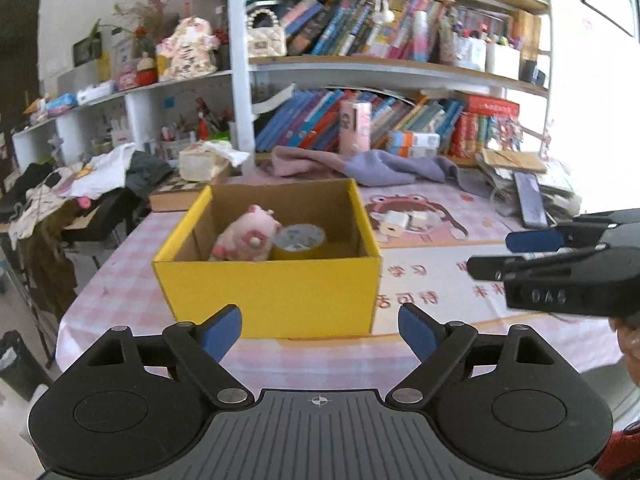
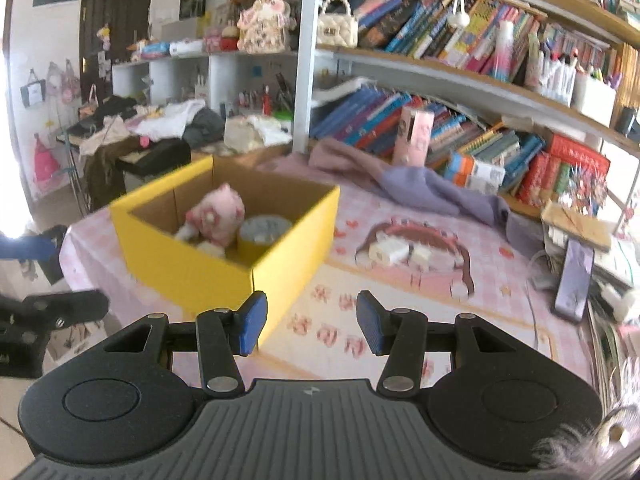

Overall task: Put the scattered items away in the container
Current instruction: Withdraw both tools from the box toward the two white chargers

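Inside the yellow box (image 1: 276,292) on the tabletop (image 1: 460,276): one pink plush toy (image 1: 244,240), one tape roll (image 1: 300,242). Beyond its right wall lie two white chargers (image 1: 402,222). Left hand-held gripper (image 1: 320,330) and right hand-held gripper (image 2: 310,322) are both open, empty, before the box's near edge.

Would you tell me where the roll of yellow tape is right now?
The roll of yellow tape lies inside the yellow box on the pink table, at its right side, directly beside the pink plush toy.

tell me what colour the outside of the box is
Yellow outside, plain brown cardboard inside; the box shows best in the left wrist view.
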`<state>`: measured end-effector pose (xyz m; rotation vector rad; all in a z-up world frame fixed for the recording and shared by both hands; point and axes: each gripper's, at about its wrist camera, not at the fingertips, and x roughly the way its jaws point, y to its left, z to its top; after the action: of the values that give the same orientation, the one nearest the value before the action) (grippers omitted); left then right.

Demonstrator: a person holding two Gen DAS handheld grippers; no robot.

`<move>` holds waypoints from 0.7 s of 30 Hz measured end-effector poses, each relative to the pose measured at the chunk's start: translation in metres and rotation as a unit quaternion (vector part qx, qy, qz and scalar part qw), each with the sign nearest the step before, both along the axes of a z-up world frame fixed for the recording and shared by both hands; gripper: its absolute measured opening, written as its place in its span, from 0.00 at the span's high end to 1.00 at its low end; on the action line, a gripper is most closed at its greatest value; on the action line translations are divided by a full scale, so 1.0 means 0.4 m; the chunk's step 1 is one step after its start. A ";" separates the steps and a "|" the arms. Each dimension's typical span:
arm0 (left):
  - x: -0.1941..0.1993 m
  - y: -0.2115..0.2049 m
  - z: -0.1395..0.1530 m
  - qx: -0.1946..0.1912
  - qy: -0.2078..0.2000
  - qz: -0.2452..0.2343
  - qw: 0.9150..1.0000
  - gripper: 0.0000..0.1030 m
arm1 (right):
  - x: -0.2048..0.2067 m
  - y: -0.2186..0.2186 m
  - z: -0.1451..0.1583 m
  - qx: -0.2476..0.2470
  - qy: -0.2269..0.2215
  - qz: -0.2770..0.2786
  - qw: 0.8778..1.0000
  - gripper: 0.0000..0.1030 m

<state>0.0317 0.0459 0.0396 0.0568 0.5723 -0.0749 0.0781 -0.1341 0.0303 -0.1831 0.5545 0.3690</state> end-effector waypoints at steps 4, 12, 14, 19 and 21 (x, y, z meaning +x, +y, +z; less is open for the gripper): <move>-0.014 -0.022 -0.014 0.008 0.007 -0.011 1.000 0.12 | -0.037 -0.010 -0.031 -0.007 0.018 -0.010 1.000 0.51; -0.022 -0.050 -0.059 -0.009 0.031 -0.019 0.999 0.12 | -0.075 -0.038 -0.086 -0.036 0.047 -0.023 0.998 0.50; -0.016 -0.059 -0.068 -0.011 0.035 -0.022 0.999 0.12 | -0.078 -0.046 -0.090 -0.042 0.049 -0.025 0.998 0.49; 0.006 -0.085 -0.083 -0.011 0.053 -0.034 0.998 0.12 | -0.085 -0.071 -0.097 -0.055 0.056 -0.034 0.996 0.43; 0.018 -0.100 -0.083 -0.013 0.054 -0.046 0.997 0.11 | -0.085 -0.084 -0.097 -0.058 0.059 -0.041 0.996 0.43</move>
<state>0.0387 0.0059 0.0063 0.0547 0.6772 -0.1757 0.0440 -0.1677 -0.0087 -0.2518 0.6981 0.2690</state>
